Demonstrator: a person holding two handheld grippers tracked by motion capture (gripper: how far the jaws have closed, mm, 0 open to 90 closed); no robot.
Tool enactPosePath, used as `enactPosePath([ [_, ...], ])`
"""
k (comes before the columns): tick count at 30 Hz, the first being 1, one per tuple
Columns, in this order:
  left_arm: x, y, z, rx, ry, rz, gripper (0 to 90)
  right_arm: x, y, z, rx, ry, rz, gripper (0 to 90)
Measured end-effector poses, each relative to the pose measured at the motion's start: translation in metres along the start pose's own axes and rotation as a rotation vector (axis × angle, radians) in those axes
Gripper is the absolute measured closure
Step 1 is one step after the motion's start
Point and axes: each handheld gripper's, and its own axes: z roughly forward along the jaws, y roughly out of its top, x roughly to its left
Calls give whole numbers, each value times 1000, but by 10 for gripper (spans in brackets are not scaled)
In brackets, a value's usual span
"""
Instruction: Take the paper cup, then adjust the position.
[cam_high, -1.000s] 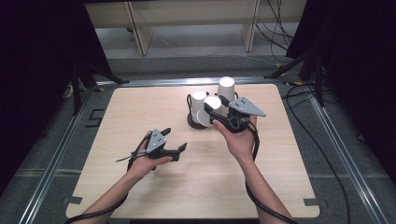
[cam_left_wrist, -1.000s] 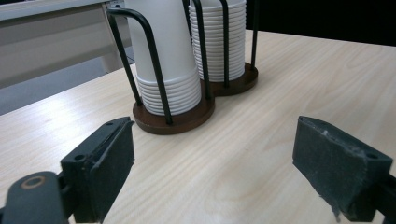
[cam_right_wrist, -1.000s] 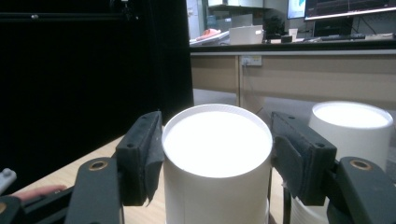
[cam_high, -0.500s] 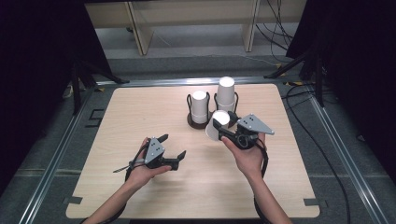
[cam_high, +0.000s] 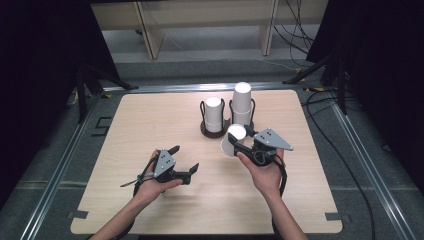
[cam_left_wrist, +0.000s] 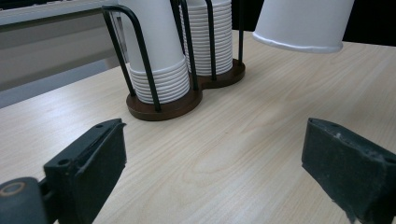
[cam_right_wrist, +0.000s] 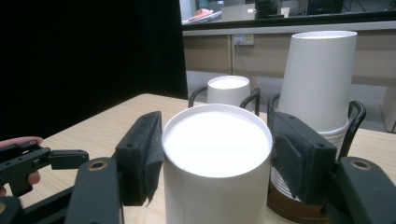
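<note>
Paper cup, white and upside down, is cut off at the bottom edge of the right gripper view, so its rim stays unseen there; in the left gripper view only its lower wall and rolled rim show at the top edge. In the high view the jaws and the hand cover part of its side. The cup sits squarely between the two black jaws of the right gripper, which pinch its wall from either side, one pad on each flank near the closed base. It hangs above the worktop, just in front of the cup rack, a dark brown base with black wire loops that holds two stacks of the same white cups, the right stack taller than the left stack. The cup is plain, tapered, its flat base bright under the light. The left gripper rests low over the worktop, well apart from the cup; its jaws have just been opening and stand spread wide with nothing between them.
</note>
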Motion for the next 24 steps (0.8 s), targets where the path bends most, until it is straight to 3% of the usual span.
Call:
enactPosePath([
  [4, 0, 3, 0, -11, 2, 1, 61, 0, -2, 0, -2, -3, 9, 370],
  [5, 0, 4, 1, -9, 0, 2, 61, 1, -2, -2, 9, 6, 31, 370],
  [7, 0, 4, 1, -10, -3, 4, 60, -1, -2, -3, -10, 0, 10, 370],
  [8, -1, 5, 1, -11, -3, 3, 60, 0, -2, -5, 0, 0, 30, 370],
  [11, -2, 3, 1, -17, -7, 1, 59, -2, -1, -6, -6, -7, 23, 370],
  [14, -6, 0, 0, -6, -22, 10, 55, -4, -1, -2, -13, 5, 60, 370],
  [16, -9, -1, 0, -13, -26, 8, 54, -5, -1, -2, -15, 6, 45, 370],
  [18, -11, 0, -3, 1, -21, 10, 54, -5, -4, -1, -5, 24, 109, 370],
  [20, -11, 1, -2, -15, -23, 8, 55, -6, -6, -1, 0, 19, 115, 369],
  [21, -11, 3, -3, -7, -21, 7, 55, -9, -8, -1, 3, 28, 158, 369],
  [22, -11, 4, -4, -10, -21, 7, 55, -11, -8, -1, -7, 25, 149, 369],
  [23, -11, 4, -4, -10, -21, 7, 55, -11, -9, -2, -4, 31, 189, 369],
  [24, -11, 4, -2, -32, -26, -1, 55, -11, -9, -2, -4, 31, 189, 369],
])
